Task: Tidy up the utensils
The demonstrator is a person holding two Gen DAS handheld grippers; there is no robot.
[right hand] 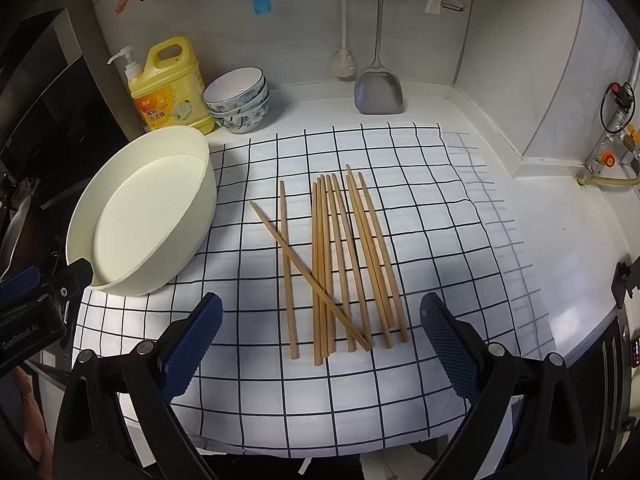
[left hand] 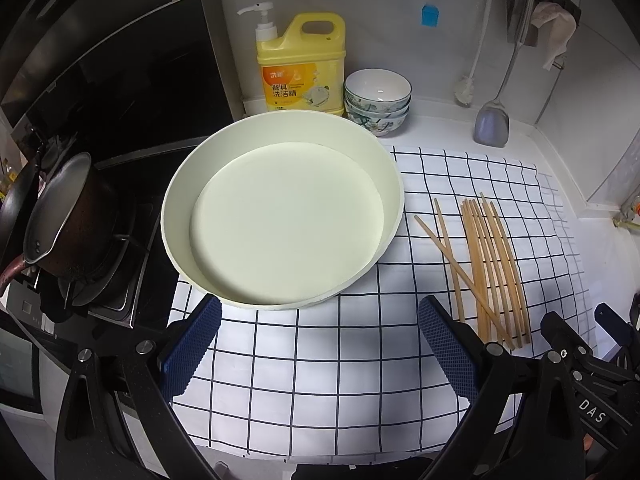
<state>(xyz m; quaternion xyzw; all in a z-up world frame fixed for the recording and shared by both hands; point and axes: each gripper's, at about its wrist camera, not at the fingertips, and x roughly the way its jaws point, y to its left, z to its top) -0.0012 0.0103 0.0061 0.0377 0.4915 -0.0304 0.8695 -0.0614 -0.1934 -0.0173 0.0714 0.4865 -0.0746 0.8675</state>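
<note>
On the checked cloth (right hand: 400,380), chopsticks (right hand: 344,264) lie loose right of the round tray (left hand: 280,216), one crossing the rest. Both grippers, left (left hand: 318,340) and right (right hand: 320,340), have jaws spread, holding nothing. Sticks look light, stiff, thin, likely to roll: pinch mid-length, probably one at a time. Legible: "DAS" on one gripper, "GenRobot.AI" on the other; detergent jug (left hand: 300,68) has Chinese text.

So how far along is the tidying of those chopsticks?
Barely begun. The round container is empty and the chopsticks all lie loose on the checked cloth, one slanted across the others. Both the left claw and the right claw are open and empty. Gathering every chopstick remains.
</note>
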